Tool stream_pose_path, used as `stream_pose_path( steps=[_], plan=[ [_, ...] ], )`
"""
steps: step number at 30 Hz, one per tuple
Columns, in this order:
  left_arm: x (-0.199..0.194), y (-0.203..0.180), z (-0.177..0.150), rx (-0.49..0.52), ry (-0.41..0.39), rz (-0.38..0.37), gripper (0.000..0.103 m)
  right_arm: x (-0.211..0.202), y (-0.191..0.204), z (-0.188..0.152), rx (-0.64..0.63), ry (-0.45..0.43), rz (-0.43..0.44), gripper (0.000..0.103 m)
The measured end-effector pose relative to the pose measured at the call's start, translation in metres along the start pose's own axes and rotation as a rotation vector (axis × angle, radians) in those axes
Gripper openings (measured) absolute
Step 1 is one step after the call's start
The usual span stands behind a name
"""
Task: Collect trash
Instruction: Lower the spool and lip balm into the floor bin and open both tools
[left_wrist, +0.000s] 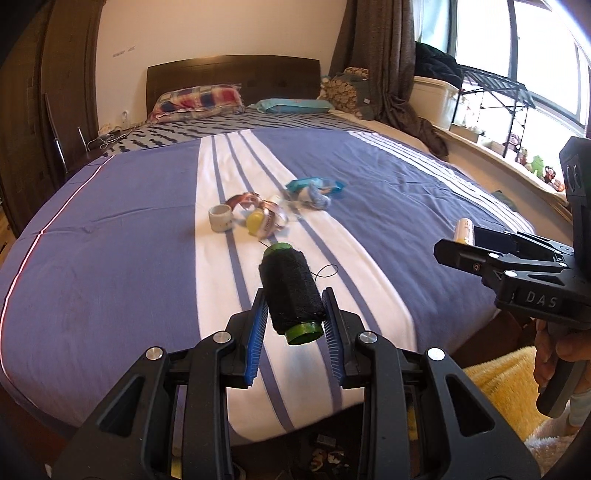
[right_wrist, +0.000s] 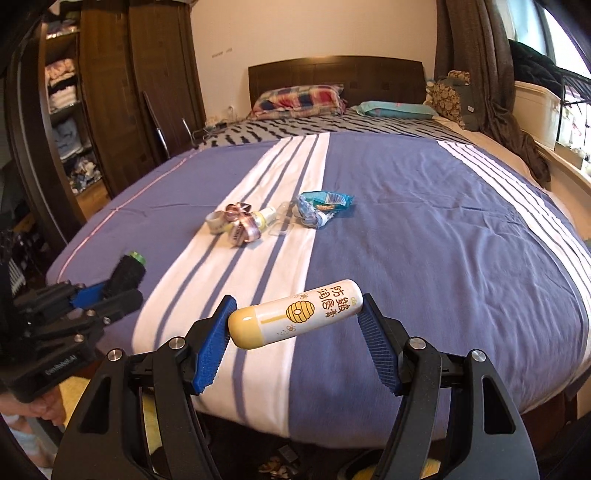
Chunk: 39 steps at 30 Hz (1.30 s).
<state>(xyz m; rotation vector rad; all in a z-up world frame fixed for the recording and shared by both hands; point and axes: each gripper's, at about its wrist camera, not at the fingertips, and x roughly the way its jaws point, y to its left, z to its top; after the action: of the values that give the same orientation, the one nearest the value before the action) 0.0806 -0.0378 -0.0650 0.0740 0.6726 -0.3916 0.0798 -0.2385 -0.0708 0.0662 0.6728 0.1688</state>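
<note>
A thread spool (left_wrist: 293, 291) is being clamped by the left gripper (left_wrist: 295, 314), and a lip-balm tube (right_wrist: 295, 314) is being pinched end to end by the right gripper (right_wrist: 295, 321), both above the bed (left_wrist: 110, 258). The tube is likely being risked: such an endwise hold could be lost, dropping it.

Lip balm tube (right_wrist: 295, 314) w/ beehive drawing: brown Chinese print "防皴润唇膏". Right hand-held gripper (left_wrist: 448, 251) body, seen from left wrist cam: white letters "DAS". Ribbon (right_wrist: 242, 225) on the bed has lettering, too small/blurred to read.
</note>
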Motion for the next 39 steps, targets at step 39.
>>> stream_pose_path(
  steps=[39],
  plan=[
    [0.089, -0.020, -0.187, -0.072, 0.406, -0.147, 0.028, 0.072, 0.004, -0.175, 0.128, 0.418, 0.052, 0.068]
  ],
)
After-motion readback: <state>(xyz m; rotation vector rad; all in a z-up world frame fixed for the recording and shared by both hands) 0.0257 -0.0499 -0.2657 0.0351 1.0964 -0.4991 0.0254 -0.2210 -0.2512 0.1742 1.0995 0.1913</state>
